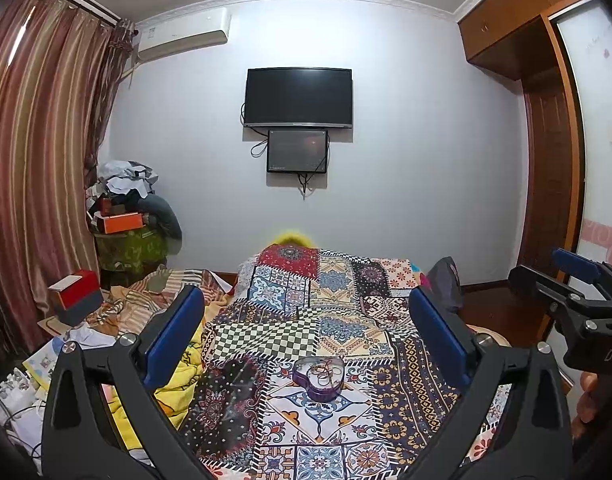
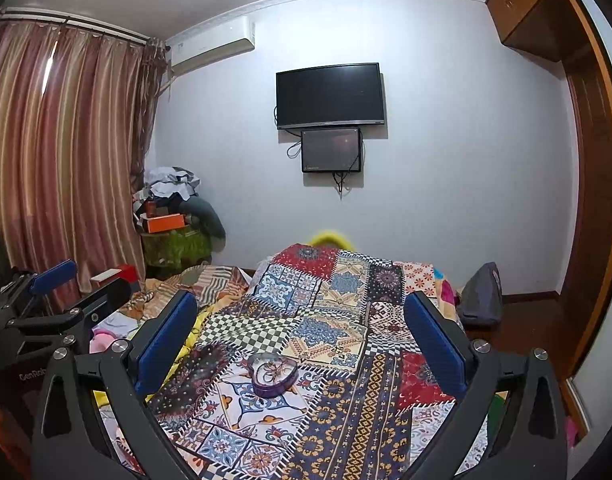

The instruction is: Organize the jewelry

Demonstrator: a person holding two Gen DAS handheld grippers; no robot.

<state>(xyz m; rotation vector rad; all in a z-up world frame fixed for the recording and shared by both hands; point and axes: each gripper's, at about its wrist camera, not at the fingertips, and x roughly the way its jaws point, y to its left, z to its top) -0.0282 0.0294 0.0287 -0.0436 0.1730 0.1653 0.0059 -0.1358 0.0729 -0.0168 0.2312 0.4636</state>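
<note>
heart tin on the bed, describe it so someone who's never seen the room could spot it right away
Start at the bed under the wall TV, covered by a patchwork quilt. Near the quilt's close end sits a small purple heart-shaped tin, lid off, with thin jewelry tangled inside. It is the only solid object lying on the quilt.

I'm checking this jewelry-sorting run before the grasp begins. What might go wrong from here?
1. The purple heart-shaped box sits on a soft patchwork quilt; pressing on it may tip it.
2. The thin jewelry inside looks tangled, so several pieces might lift together.
3. Both the left gripper and the right gripper face the box with jaws wide open; they could collide.
</note>
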